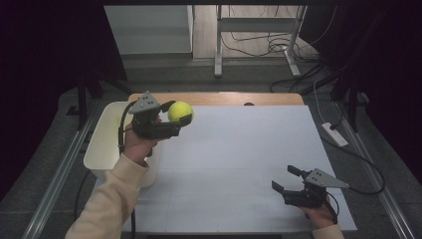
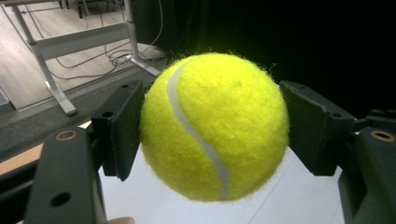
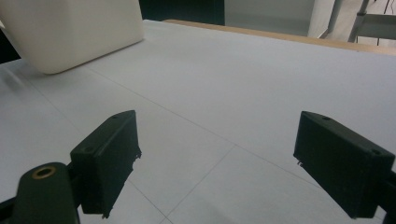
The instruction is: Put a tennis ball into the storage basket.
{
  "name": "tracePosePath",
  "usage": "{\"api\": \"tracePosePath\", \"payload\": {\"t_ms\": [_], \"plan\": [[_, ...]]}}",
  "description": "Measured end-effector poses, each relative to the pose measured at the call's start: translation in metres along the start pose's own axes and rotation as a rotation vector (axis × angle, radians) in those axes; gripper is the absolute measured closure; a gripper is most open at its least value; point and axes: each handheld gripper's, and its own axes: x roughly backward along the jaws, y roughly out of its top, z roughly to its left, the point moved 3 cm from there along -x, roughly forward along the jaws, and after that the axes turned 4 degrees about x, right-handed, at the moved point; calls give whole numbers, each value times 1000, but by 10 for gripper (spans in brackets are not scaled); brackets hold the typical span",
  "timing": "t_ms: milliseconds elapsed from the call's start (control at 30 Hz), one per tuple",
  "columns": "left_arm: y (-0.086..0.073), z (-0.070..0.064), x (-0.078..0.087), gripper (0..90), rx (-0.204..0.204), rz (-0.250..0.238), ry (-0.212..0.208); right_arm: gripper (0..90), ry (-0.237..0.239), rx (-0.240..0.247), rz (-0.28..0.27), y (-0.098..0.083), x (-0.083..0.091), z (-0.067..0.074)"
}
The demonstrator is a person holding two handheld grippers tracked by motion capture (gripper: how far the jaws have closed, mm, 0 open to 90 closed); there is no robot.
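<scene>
Right gripper (image 1: 284, 180) rests near right on the white table (image 1: 249, 149), jaws spread, nothing between them. Left gripper (image 1: 181, 119), farther left, grasps the yellow tennis ball (image 1: 179, 111) in mid-air, just beside the white bin (image 1: 107, 144) at the left edge.

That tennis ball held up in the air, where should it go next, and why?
Probably a short move sideways, over the white bin. The left gripper has its jaws shut on the tennis ball, lifted clear of the table, and the bin stands right beside that hand. The right gripper rests open and empty, far off.
</scene>
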Motion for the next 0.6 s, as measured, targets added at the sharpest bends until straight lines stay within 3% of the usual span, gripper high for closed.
{"api": "tracePosePath", "payload": {"t_ms": [300,600], "plan": [[-4,10,6,272,1,6,45,139,0,-1,4,-1,0,0],[-6,15,12,272,10,1,62,139,4,0,3,0,0,0]]}}
